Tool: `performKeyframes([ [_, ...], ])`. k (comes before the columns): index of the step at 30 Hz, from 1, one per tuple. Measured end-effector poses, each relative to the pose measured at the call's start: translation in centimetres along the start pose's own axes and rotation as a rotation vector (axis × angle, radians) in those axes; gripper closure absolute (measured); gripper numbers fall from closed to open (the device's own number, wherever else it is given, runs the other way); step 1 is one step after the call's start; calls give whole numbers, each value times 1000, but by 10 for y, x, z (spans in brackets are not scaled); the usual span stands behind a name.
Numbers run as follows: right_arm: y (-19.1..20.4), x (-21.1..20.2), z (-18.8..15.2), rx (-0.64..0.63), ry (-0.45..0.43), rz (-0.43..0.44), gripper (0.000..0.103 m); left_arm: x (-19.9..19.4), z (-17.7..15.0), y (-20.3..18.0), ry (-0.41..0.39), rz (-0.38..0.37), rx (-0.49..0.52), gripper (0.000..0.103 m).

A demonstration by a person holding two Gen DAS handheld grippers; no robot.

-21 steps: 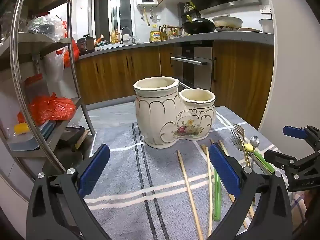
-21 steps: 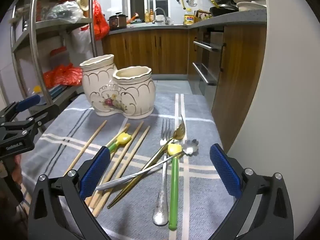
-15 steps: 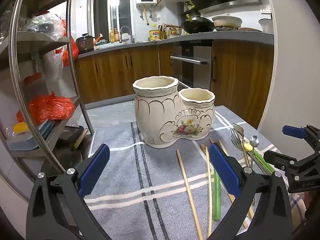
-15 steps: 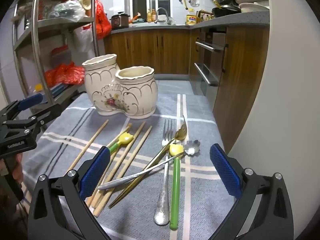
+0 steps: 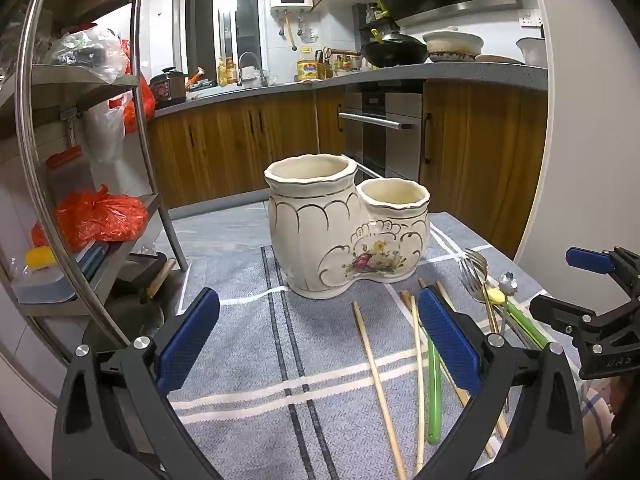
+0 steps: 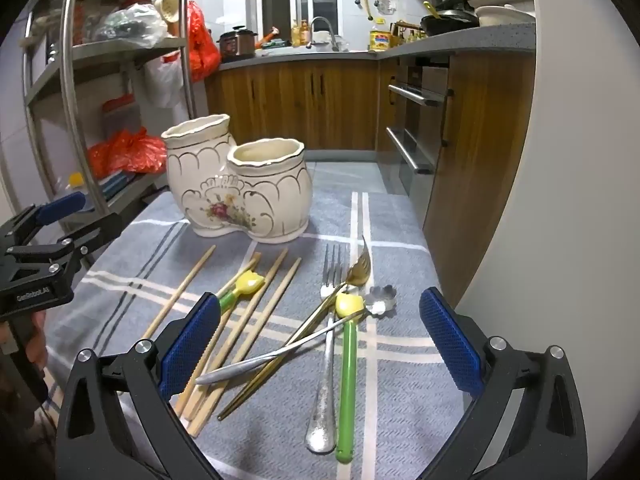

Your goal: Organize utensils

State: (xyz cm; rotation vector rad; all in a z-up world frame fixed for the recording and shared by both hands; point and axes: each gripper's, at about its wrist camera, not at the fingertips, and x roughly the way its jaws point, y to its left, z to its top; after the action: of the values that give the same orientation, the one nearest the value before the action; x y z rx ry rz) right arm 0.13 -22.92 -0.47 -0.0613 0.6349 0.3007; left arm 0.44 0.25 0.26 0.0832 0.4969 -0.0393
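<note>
Wooden kitchen cabinets (image 5: 240, 148) and a steel shelf rack (image 5: 80, 184) are standing behind the bench (image 5: 248, 344), which is wearing a grey cloth crossed by white and dark stripes. Toward the far side of the cloth, a cream ceramic holder (image 6: 240, 188) is standing upright; it is showing 2 joined cups, 1 taller than the other, with gold scalloped lines and a flower motif on the front. Both cups are looking empty.

Nearer the cameras, the utensils are lying loose on the cloth: wooden chopsticks (image 6: 276, 312) are fanning out side by side, a green-handled piece with a yellow tip (image 6: 347, 368) is lying beside a silver fork (image 6: 326, 360), and a gold fork (image 6: 320, 320) and a silver spoon (image 6: 296, 350) with a flower-shaped end are crossing over them.

The left tool (image 5: 316, 340) is hovering over bare cloth in front of the holder, its blue pads spread wide and gripping nothing. The right tool (image 6: 316, 342) is hanging above the tangled cutlery, likewise spread wide and pinching nothing.
</note>
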Motion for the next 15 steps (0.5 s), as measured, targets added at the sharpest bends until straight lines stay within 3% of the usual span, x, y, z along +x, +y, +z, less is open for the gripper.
performKeyframes([
  [15,1,-3,1,-3,-4,0,4,1,1,-4,6,0,0,5],
])
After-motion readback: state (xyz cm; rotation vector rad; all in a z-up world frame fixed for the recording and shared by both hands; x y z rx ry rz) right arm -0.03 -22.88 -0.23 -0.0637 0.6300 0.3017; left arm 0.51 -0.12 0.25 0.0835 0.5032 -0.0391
